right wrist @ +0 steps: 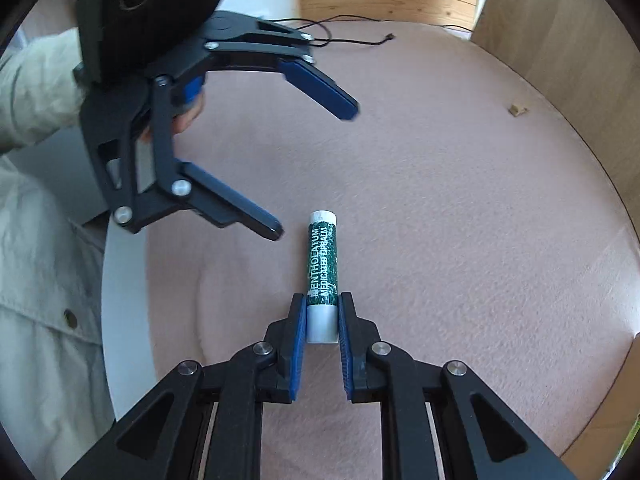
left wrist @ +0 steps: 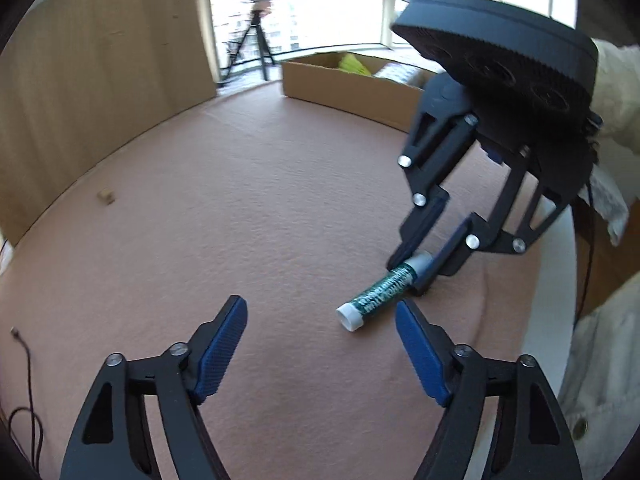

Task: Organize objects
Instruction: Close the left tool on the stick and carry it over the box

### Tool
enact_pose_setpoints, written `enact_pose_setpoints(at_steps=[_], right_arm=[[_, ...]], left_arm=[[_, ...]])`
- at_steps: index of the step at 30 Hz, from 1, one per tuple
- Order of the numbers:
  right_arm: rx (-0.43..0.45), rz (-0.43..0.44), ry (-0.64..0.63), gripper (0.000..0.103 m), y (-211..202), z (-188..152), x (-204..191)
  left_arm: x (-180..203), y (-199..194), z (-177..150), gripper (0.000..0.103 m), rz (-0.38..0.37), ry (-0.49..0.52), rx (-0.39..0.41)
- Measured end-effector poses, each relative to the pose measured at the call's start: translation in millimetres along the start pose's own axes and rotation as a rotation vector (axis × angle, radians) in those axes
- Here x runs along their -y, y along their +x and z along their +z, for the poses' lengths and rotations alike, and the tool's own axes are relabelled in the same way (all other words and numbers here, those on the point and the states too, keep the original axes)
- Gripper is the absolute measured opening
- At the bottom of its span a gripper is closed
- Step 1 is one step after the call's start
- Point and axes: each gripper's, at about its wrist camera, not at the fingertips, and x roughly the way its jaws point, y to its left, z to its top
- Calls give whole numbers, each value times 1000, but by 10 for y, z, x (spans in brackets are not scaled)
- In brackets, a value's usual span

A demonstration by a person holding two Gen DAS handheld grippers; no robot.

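Both tongs meet low over the pink cloth [right wrist: 440,200]: right gripper [right wrist: 322,320] pinches the lip balm [right wrist: 322,256] by its pale end, likely offering the free cap to the spread, empty left gripper [left wrist: 320,344].

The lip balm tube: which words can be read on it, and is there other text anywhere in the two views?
"MENTHOLATUM": white letters along the green lip balm tube.
"MEDICATED LIP BALM": second line on the same tube, partly blurred, so this reading is uncertain.
The left wrist view shows the label too blurred to read.
No other text is visible.
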Motion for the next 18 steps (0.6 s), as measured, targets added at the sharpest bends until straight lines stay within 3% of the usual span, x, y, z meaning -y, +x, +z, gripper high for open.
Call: enact_pose_setpoints(at_steps=[4,7,9,18], right_arm=[[-20,19,-75,14,20,-46,-59],[-26,28,-106,14,26,-54,-60],[-28,33,-122,14,30,-54,-51],[-39,54,-149,14,62,15,18]], left_arm=[[298,137,12,53,-88,144,-43],[323,189,42,43,-101,159,-43],[298,201,49,29,-92,148,-39],[243,160,48,28,-100,136,-40]])
